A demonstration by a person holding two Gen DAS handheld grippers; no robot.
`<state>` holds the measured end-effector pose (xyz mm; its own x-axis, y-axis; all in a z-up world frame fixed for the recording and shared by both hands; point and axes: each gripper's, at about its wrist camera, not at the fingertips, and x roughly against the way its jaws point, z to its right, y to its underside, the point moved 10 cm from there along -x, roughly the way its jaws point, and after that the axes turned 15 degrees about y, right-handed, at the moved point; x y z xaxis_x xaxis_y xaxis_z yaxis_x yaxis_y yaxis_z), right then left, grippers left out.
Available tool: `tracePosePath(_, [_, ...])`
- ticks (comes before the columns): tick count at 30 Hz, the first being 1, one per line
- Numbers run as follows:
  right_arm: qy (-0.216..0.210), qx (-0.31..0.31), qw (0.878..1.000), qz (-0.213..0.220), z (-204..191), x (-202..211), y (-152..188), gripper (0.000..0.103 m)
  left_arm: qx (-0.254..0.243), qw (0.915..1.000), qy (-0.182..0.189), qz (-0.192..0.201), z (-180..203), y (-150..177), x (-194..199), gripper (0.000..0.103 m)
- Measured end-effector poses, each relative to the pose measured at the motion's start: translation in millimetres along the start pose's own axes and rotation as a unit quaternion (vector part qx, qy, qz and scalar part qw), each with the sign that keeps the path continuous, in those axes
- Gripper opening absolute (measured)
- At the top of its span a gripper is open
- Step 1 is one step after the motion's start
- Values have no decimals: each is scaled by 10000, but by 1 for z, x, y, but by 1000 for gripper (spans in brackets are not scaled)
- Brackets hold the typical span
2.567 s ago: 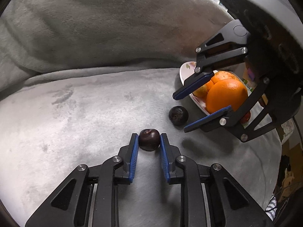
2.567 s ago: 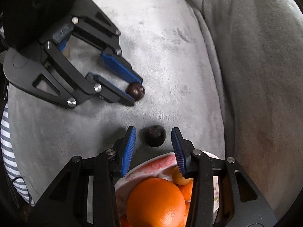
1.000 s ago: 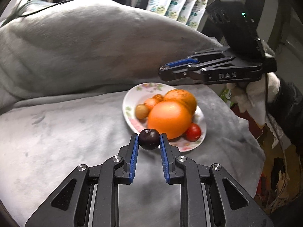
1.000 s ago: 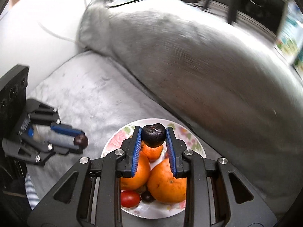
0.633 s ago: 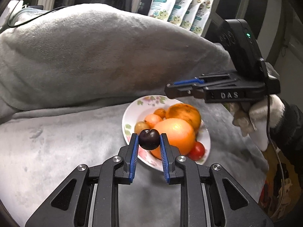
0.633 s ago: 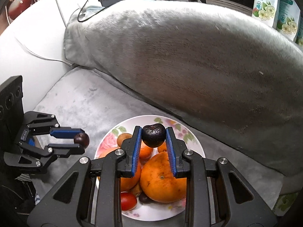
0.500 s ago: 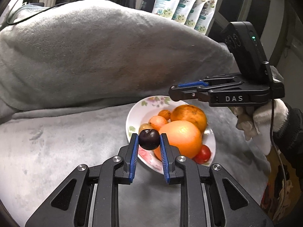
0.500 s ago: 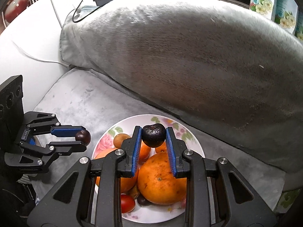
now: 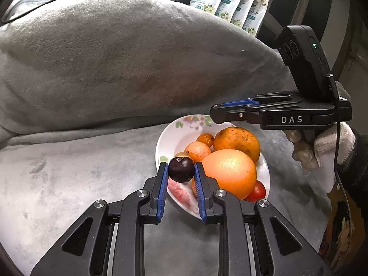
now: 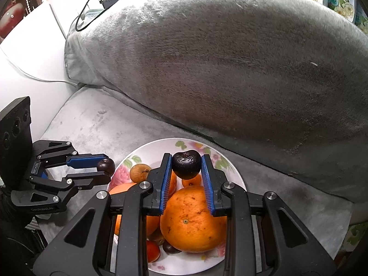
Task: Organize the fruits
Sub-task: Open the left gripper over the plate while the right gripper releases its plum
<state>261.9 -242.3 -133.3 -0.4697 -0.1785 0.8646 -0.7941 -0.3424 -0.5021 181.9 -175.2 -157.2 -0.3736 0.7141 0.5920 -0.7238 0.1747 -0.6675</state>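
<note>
Holding one dark plum [image 9: 181, 169] clenched in my left gripper [image 9: 180, 172] and a wrinkled plum [image 10: 186, 164] in my right gripper [image 10: 186, 168], I hang over the flowered plate [image 10: 234, 172]. The plate is crowded with oranges [image 10: 193, 216] and small fruit. If I let go on top of an orange, a plum may roll off onto the grey blanket [image 9: 69, 179]. Free room is only at the far rim, near the cushion [image 10: 230, 57].
</note>
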Motion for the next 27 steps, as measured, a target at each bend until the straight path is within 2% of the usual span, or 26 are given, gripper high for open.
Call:
tracePosePath(10, [18, 64, 10000, -10, -4, 0, 1, 29, -22, 10000, 23, 63, 2, -3, 6, 22])
tracePosePath(14, [24, 18, 10000, 44, -3, 3, -1, 45, -49, 9999, 51, 72, 4, -5, 7, 28])
tracePosePath(18, [19, 31, 10000, 62, -3, 5, -2, 46, -63, 9999, 66, 84, 6, -6, 9, 32])
tracePosePath(23, [69, 8, 9999, 87, -2, 7, -3, 59, -75, 9999, 89, 87, 9, -7, 10, 37])
tracePosePath(26, [121, -11, 9999, 120, 0, 9, -3, 67, -96, 9999, 68, 106, 10, -7, 13, 54])
tracePosePath(27, [124, -19, 9998, 127, 0, 9, -3, 67, -105, 9998, 64, 125, 11, -8, 14, 55])
